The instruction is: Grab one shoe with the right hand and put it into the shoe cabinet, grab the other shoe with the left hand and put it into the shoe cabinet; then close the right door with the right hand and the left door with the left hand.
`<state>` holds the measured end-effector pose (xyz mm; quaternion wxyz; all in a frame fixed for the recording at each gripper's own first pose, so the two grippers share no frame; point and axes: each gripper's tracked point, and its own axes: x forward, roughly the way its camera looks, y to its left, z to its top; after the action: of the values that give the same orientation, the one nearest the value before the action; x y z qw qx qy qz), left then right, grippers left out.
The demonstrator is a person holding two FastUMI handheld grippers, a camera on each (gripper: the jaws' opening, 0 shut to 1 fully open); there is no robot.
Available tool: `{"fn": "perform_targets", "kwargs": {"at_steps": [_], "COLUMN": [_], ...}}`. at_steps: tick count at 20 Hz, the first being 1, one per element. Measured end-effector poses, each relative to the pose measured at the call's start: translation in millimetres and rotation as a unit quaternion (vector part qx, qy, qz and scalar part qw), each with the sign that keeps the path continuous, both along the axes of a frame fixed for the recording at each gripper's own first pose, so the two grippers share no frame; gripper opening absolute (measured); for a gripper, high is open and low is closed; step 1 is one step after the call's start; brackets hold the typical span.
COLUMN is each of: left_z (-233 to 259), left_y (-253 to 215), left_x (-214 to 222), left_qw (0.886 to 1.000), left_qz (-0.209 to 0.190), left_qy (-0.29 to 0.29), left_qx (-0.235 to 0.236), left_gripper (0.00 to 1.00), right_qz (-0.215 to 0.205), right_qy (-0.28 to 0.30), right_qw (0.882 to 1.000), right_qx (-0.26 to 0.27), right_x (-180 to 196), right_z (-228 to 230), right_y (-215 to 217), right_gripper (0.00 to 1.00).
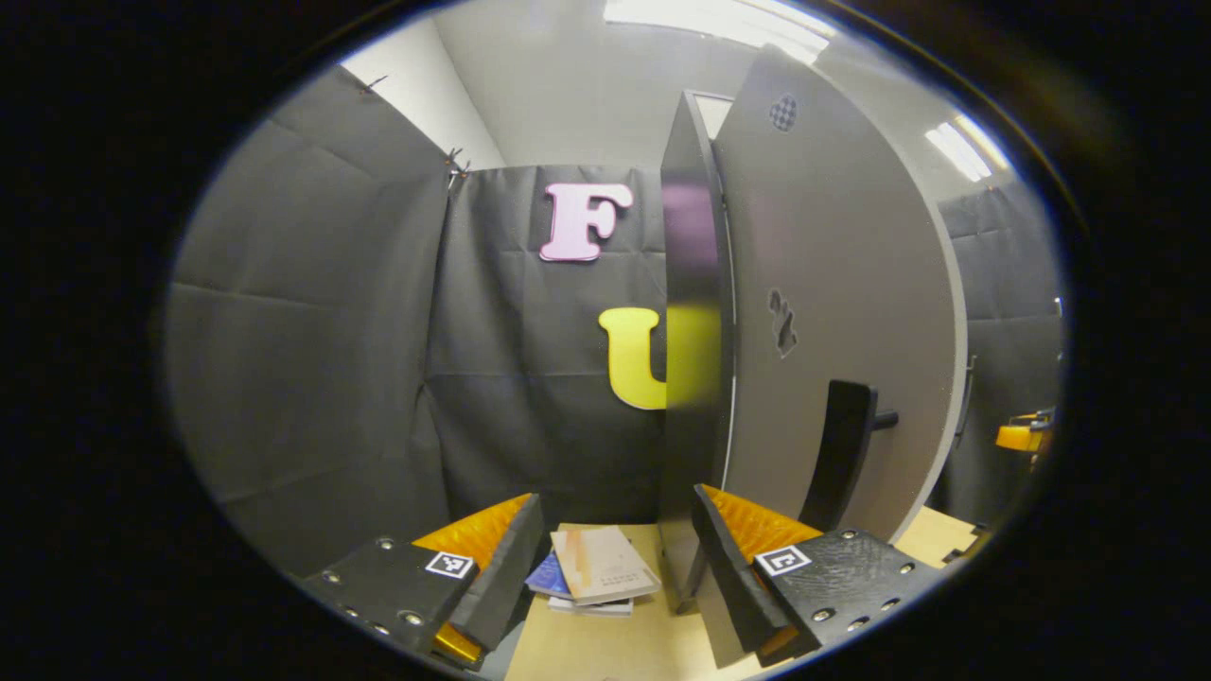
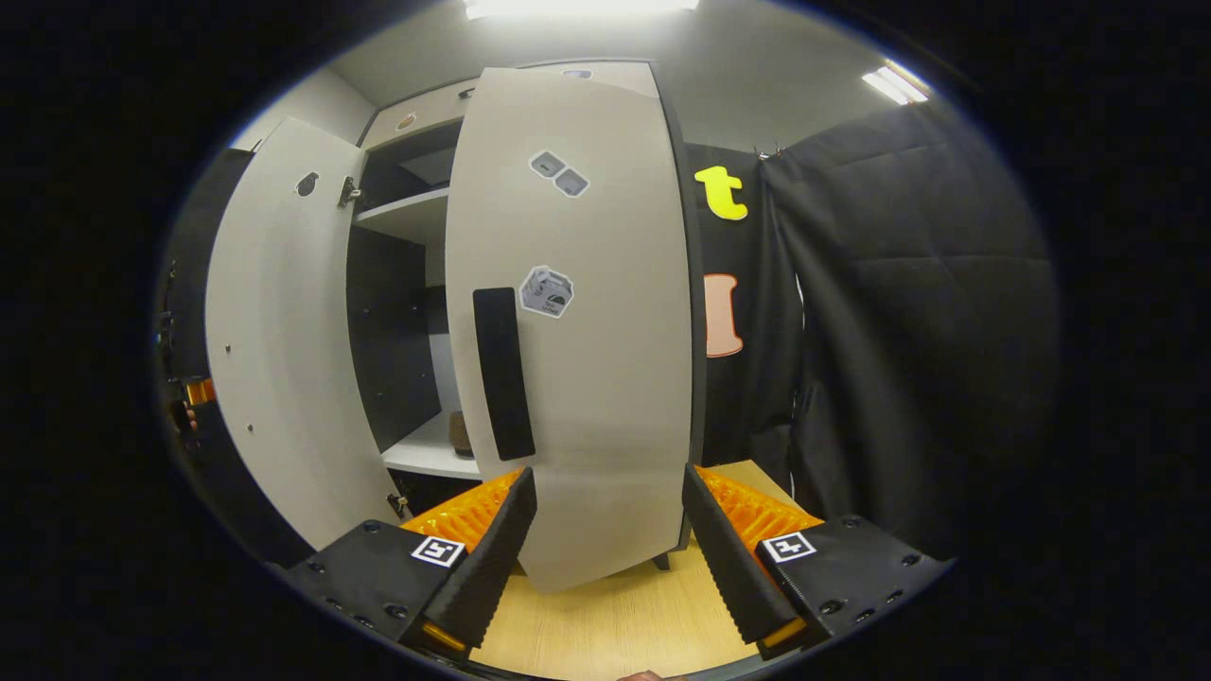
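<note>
In the right gripper view the shoe cabinet (image 2: 416, 218) has its right door (image 2: 577, 331) swung partly across the opening, with a black handle (image 2: 503, 374) on its face. My right gripper (image 2: 605, 539) is open, and the door's lower end stands between its fingers. The left door (image 2: 284, 350) hangs wide open. A small brownish shoe tip (image 2: 461, 433) shows on a white shelf inside. In the left gripper view my left gripper (image 1: 610, 577) is open beside the left door's dark edge (image 1: 695, 331), near its black handle (image 1: 842, 463).
Several books (image 1: 596, 567) lie on the light wooden floor (image 1: 605, 643) ahead of the left gripper. Black cloth walls stand close behind and beside the cabinet. The other gripper's orange body (image 1: 1026, 435) shows past the door at far right.
</note>
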<state>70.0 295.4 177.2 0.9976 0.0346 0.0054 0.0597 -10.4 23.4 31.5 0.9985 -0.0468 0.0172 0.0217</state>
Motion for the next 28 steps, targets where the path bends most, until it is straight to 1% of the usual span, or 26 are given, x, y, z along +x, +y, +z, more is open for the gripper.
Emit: {"fn": "perform_targets", "kwargs": {"at_steps": [3,4,5,6,10,14,18,21,23,25,26,28], "left_z": [10,9,8,10,12,8,6,5,0,-2,-3,1], "left_y": [-16,-25,-28,-26,-27,-41,-87,-125,-154,-182,-197,-217], "left_x": [9,12,14,9,9,1,7,16,28,44,50,56], "left_qw": [1.0,1.0,1.0,1.0,0.999,0.997,0.996,0.996,0.995,0.997,0.997,0.996], "left_qz": [-0.017,-0.029,-0.023,-0.014,0.036,0.075,0.082,0.093,0.094,0.082,0.079,0.085], "left_qy": [-0.003,-0.002,0.0,-0.001,0.012,0.016,0.018,0.012,0.011,0.007,0.006,0.004], "left_qx": [0.008,0.003,0.005,0.006,0.015,0.012,0.01,0.015,0.002,0.0,0.003,0.016], "left_gripper": [0.92,0.99,0.84,0.97,0.97,0.97,0.97,0.82,0.97,0.97,0.97,0.97], "right_qz": [0.01,0.013,0.017,0.022,0.064,0.088,0.128,0.149,0.159,0.153,0.144,0.127], "right_qy": [0.0,0.0,-0.001,-0.002,0.02,0.014,0.026,0.034,0.034,0.023,0.019,0.013], "right_qw": [1.0,1.0,1.0,0.999,0.998,0.996,0.991,0.988,0.987,0.988,0.989,0.992], "right_qx": [-0.016,-0.02,-0.023,-0.024,-0.002,-0.013,-0.012,-0.004,-0.003,-0.017,-0.024,-0.022], "right_x": [3,5,9,15,44,65,85,96,101,106,109,113], "right_z": [-4,-6,-9,-10,-17,-12,-18,-20,-16,-11,-8,-5], "right_y": [-1,-2,-5,-6,-10,-26,-28,-30,-34,-44,-50,-58], "right_gripper": [0.98,0.98,0.98,0.98,0.98,0.98,0.98,0.98,0.98,0.98,0.98,0.98]}}
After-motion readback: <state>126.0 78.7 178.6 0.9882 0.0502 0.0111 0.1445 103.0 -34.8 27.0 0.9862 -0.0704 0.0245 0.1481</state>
